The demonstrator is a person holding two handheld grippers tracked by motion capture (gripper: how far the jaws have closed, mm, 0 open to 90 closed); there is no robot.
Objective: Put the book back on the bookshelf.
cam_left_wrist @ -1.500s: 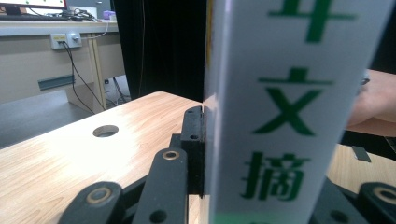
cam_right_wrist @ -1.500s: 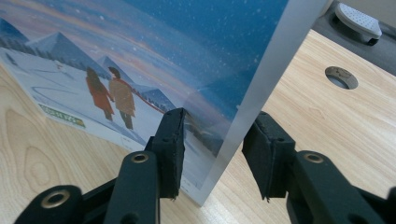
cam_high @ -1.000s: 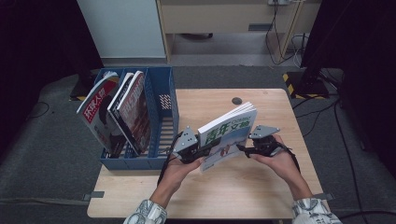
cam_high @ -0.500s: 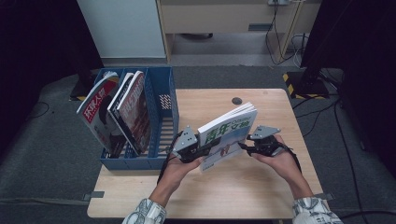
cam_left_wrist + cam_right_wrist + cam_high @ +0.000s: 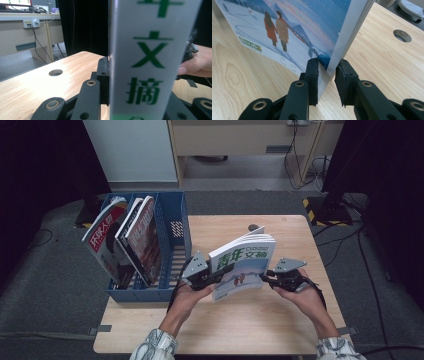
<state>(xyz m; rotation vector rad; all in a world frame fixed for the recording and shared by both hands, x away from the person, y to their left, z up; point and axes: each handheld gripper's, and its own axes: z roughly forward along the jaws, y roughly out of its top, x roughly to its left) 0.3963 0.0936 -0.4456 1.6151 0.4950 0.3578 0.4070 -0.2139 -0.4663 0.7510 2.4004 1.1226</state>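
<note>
The person is holding a magazine (image 5: pixel 242 266) upright on its lower edge on the worktop (image 5: pixel 280 320), just to the right of the blue file rack (image 5: pixel 172 245), and gripping it from both sides — seemingly so it stays standing and can be carried into a compartment the way the two magazines already leaning in the rack (image 5: pixel 125 240) are sitting. The left tool (image 5: pixel 212 277) is pinching the edge nearest the rack; in the left gripper view the cover (image 5: pixel 150 60) is sitting tight against its jaws, so it is clamped on the magazine. The right tool (image 5: pixel 265 276) has just been closing on the far edge; in the right gripper view one pad is pressing the cover (image 5: pixel 294 27), while a sliver of a gap seems to remain at the other pad (image 5: pixel 343 77), so the grip looks nearly but not fully seated. The magazine's long axis is running across the worktop, away from the rack, with the cover facing the person and the page edges fanning upward — tilted slightly back.
</note>
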